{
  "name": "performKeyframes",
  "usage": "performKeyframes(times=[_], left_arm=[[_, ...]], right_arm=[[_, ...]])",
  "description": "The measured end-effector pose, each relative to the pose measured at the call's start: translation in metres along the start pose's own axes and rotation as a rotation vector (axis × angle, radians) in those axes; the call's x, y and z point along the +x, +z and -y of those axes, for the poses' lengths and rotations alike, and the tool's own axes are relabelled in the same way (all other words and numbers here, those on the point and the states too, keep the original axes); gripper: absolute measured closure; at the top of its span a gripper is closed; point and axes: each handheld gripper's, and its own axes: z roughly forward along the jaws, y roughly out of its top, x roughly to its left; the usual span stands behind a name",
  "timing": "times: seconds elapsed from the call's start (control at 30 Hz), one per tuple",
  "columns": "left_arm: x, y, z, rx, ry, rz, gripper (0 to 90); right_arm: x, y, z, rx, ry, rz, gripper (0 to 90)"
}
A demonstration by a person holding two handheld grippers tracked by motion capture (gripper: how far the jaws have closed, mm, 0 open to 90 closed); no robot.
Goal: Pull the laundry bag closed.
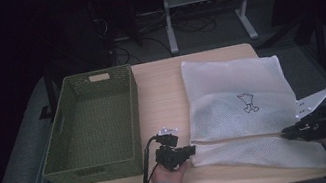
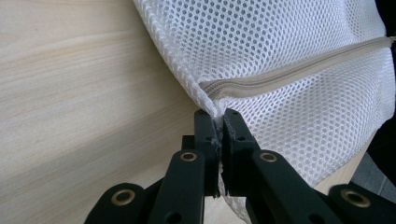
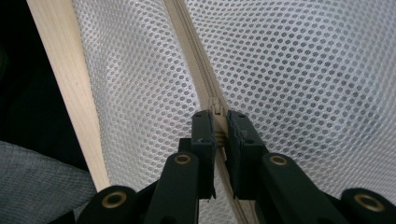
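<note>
We are unzipping the mesh bag [image 1: 237, 104]: left tongs [image 2: 219, 122] clamp its corner, right tongs [image 3: 219, 122] clamp the zipper pull [image 3: 217, 110]; next, draw it along.

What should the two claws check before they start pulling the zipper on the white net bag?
1. Left claw pinches the corner of the white mesh laundry bag at the zipper's end: ok.
2. Right claw is shut on the beige zipper, at its slider: ok.
3. Zipper line lies straight between the claws: ok.
4. Zipper closed along the stretch in view: ok.
5. Bag rests flat on the light wooden table, apart from the green woven basket: ok.
6. Whether anything is inside the bag: cannot tell.
</note>
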Motion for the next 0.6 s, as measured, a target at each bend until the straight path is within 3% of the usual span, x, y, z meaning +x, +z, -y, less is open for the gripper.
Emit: performKeyframes(times=[0.6], left_arm=[[0.0,0.0,0.001,0.006,0.01,-0.008,86.4]], right_arm=[[-0.01,-0.004,0.025,0.003,0.048,0.019,81.1]])
